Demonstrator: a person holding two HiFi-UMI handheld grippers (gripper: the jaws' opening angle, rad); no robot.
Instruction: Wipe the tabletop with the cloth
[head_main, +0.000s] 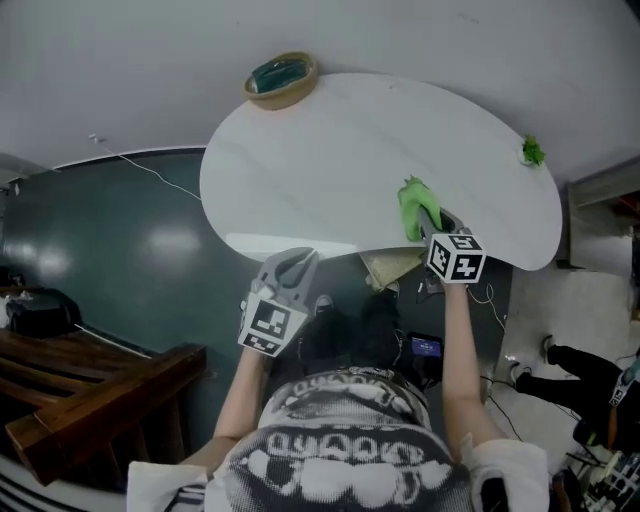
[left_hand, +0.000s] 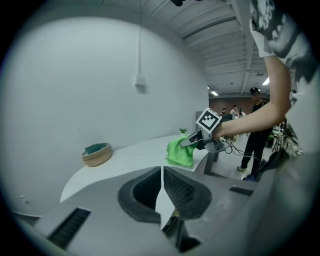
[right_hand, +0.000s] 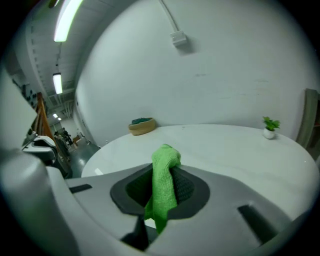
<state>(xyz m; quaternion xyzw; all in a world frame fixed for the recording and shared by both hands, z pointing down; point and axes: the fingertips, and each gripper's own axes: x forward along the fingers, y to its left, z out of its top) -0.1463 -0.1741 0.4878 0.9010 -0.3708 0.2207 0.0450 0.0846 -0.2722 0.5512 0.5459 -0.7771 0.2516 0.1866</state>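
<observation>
A green cloth (head_main: 415, 208) hangs from my right gripper (head_main: 432, 222), which is shut on it at the near right edge of the white oval tabletop (head_main: 340, 160). In the right gripper view the green cloth (right_hand: 163, 186) is pinched between the jaws and droops down in front. The left gripper view shows the same cloth (left_hand: 179, 151) held just above the table edge. My left gripper (head_main: 296, 268) is shut with nothing in it, off the table in front of its near edge; its jaws (left_hand: 161, 192) meet in its own view.
A woven bowl (head_main: 281, 79) with something teal inside stands at the table's far left edge. A small potted plant (head_main: 533, 152) sits at the far right edge. A dark wooden bench (head_main: 90, 385) is on the floor at left. People stand at the right (left_hand: 255, 131).
</observation>
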